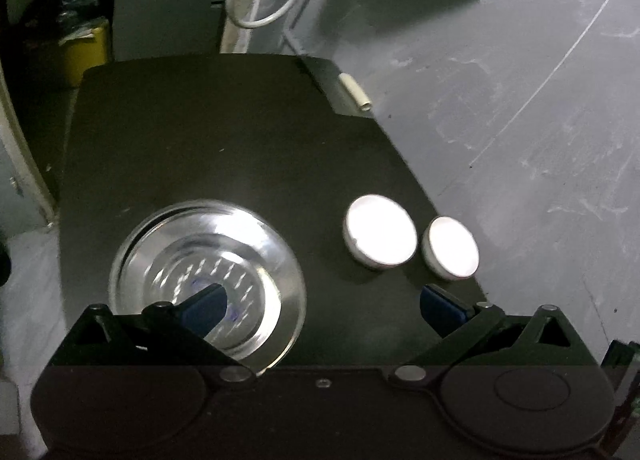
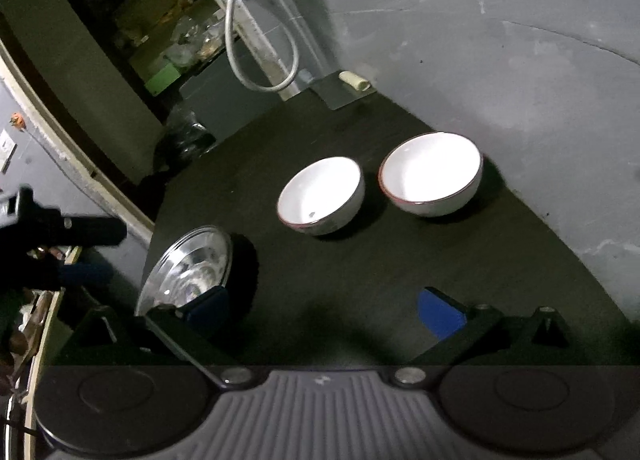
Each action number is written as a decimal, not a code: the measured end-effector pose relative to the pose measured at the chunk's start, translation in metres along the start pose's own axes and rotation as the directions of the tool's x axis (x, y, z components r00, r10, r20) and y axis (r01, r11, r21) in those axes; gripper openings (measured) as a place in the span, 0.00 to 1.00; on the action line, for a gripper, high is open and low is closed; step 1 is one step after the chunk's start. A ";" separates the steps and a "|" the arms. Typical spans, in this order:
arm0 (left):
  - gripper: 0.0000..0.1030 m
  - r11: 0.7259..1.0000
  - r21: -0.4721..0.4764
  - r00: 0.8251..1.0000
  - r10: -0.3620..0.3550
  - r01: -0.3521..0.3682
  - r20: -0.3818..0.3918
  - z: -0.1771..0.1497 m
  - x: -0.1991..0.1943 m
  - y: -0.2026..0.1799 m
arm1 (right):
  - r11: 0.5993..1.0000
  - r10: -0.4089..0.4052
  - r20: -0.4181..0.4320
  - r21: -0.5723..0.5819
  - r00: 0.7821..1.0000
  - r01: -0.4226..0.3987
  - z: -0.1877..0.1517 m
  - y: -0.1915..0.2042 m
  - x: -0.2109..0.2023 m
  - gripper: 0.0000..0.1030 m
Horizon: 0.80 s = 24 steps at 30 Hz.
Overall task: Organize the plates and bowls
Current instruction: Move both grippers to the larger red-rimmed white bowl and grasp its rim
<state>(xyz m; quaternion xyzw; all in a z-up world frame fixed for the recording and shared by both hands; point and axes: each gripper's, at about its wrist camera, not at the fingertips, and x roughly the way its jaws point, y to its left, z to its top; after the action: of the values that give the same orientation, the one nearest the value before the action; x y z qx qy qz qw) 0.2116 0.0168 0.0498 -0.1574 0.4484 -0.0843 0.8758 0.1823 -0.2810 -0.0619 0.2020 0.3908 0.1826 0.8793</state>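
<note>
In the left wrist view a shiny steel plate (image 1: pixel 208 272) lies on the dark table (image 1: pixel 224 147), close under my left gripper (image 1: pixel 324 304). The gripper is open and empty, and its left blue pad (image 1: pixel 208 306) hangs over the plate. Two white bowls (image 1: pixel 378 232) (image 1: pixel 450 246) stand side by side to the right, near the table's edge. The right wrist view shows the same bowls, red-rimmed and upright, the smaller (image 2: pixel 322 195) left of the larger (image 2: pixel 432 173). The steel plate (image 2: pixel 188 268) sits at the table's left edge. My right gripper (image 2: pixel 324 312) is open with nothing between its fingers.
A grey wall (image 2: pixel 480 39) runs along the table's right side. A white cable loop (image 2: pixel 260 59) hangs behind the far end, and a small cream roll (image 2: pixel 354 80) lies at the far corner. A blurred black device (image 2: pixel 60 232) hovers beyond the left edge. A yellow bin (image 1: pixel 86 51) stands far left.
</note>
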 end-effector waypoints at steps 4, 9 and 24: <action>0.99 0.991 0.134 0.999 -0.003 0.010 -0.050 0.018 0.026 -0.012 | 0.999 -0.032 0.026 -0.002 0.999 0.032 0.004 -0.003 0.004 1.00; 0.99 0.938 0.337 0.996 0.088 -0.084 0.003 0.051 0.054 -0.031 | 0.996 -0.088 0.061 0.036 0.994 0.086 0.015 -0.003 0.014 1.00; 0.99 0.830 0.555 0.980 0.151 -0.053 -0.132 0.089 0.170 -0.058 | 0.939 -0.153 0.068 0.322 0.986 0.123 0.039 -0.029 0.059 0.81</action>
<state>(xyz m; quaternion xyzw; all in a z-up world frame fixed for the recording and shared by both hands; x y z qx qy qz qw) 0.3821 -0.0686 -0.0100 0.1321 0.4865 -0.1751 0.8457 0.2536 -0.2852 -0.0888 0.3205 0.3872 0.0459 0.8633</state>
